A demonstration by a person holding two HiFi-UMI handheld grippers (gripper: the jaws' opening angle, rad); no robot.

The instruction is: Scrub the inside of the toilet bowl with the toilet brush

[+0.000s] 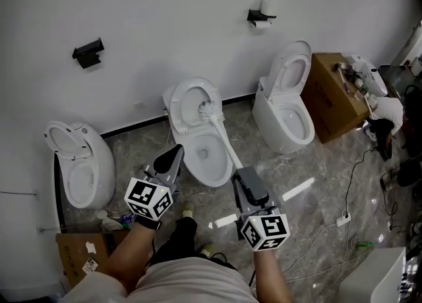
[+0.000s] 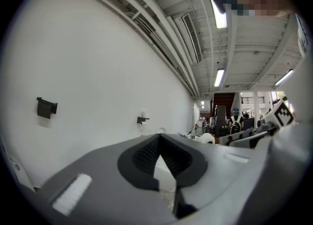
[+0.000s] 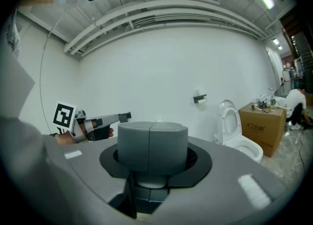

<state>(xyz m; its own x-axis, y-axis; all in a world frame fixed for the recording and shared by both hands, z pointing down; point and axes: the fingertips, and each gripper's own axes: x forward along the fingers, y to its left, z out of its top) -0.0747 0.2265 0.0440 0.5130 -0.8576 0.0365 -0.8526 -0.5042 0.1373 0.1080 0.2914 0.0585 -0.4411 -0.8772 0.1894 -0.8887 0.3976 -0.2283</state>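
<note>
Head view: your right tool (image 1: 239, 172) is clamped on the toilet brush (image 1: 221, 132) handle. The bristles lie ahead of it at the raised seat (image 1: 186, 101), beyond the toilet bowl (image 1: 210, 180). Only this view shows them. Your left tool (image 1: 175, 151), left of it, has its jaws together, empty.
</note>
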